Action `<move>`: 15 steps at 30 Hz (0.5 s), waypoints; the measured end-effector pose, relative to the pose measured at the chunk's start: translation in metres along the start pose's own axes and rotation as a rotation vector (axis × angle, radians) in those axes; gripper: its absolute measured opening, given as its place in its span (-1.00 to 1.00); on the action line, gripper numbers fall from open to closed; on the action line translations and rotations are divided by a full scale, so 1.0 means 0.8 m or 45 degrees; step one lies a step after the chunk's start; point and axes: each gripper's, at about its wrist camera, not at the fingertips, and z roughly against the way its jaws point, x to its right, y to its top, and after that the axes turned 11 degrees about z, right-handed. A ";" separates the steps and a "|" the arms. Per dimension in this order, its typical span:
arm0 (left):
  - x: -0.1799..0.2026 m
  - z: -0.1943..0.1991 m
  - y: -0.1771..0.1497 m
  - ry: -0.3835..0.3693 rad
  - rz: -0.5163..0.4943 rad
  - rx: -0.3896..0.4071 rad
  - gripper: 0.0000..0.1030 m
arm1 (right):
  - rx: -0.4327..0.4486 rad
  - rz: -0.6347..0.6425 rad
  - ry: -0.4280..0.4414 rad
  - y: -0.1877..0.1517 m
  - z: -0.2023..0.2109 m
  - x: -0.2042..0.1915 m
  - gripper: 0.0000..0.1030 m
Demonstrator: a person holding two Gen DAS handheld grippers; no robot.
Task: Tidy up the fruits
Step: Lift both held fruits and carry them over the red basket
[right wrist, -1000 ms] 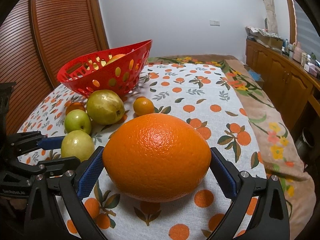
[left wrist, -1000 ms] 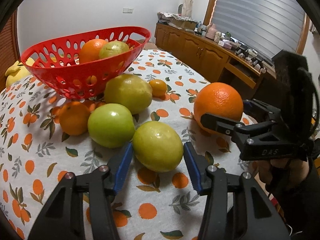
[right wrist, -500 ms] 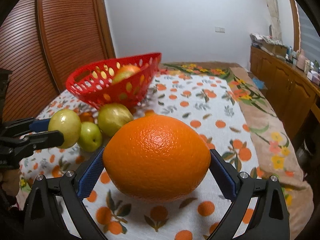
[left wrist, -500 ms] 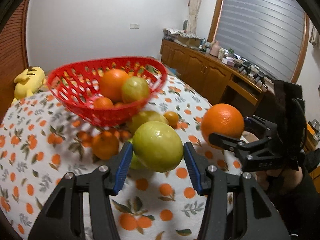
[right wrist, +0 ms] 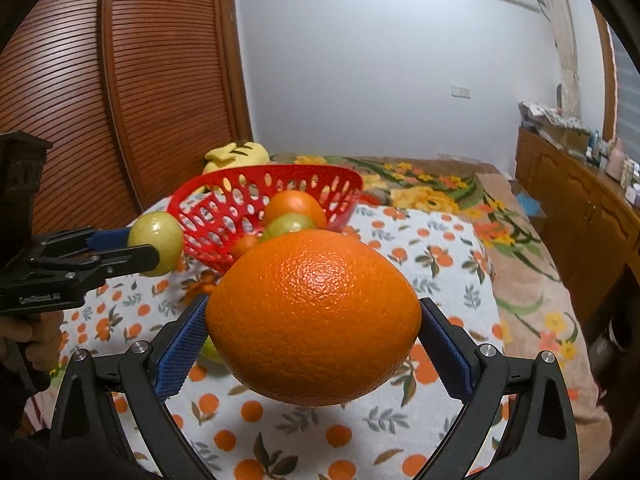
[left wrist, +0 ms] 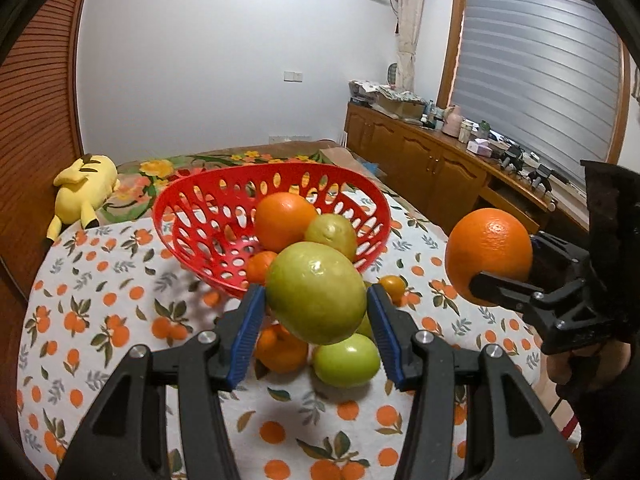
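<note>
My left gripper [left wrist: 316, 320] is shut on a yellow-green fruit [left wrist: 316, 292] and holds it in the air just in front of the red basket [left wrist: 192, 208]; it also shows in the right wrist view [right wrist: 158, 242]. My right gripper [right wrist: 314, 336] is shut on a big orange [right wrist: 314, 316], held above the table to the right of the basket [right wrist: 224, 216]; the orange also shows in the left wrist view [left wrist: 488, 256]. The basket holds an orange [left wrist: 284, 220], a green fruit [left wrist: 332, 234] and a small orange.
On the orange-print tablecloth [left wrist: 100, 320] below my left gripper lie a green apple [left wrist: 346, 364], an orange [left wrist: 280, 346] and a small mandarin [left wrist: 392, 286]. A yellow plush toy [left wrist: 82, 192] lies behind the basket. Wooden cabinets [left wrist: 432, 168] stand at the right.
Both grippers have lifted their fruits off the table and moved toward the basket. The green fruit now hangs near the basket's front rim, with the orange raised beside it.
</note>
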 end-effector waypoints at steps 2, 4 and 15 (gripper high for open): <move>-0.003 -0.001 0.004 0.005 0.000 0.004 -0.01 | 0.004 0.011 0.002 0.005 0.000 -0.002 0.95; -0.006 -0.002 0.006 0.012 0.001 0.006 -0.01 | 0.008 0.020 0.006 0.012 -0.002 -0.005 0.95; -0.029 -0.031 0.028 0.045 0.001 -0.004 0.00 | 0.010 0.075 0.053 0.043 -0.026 -0.012 0.95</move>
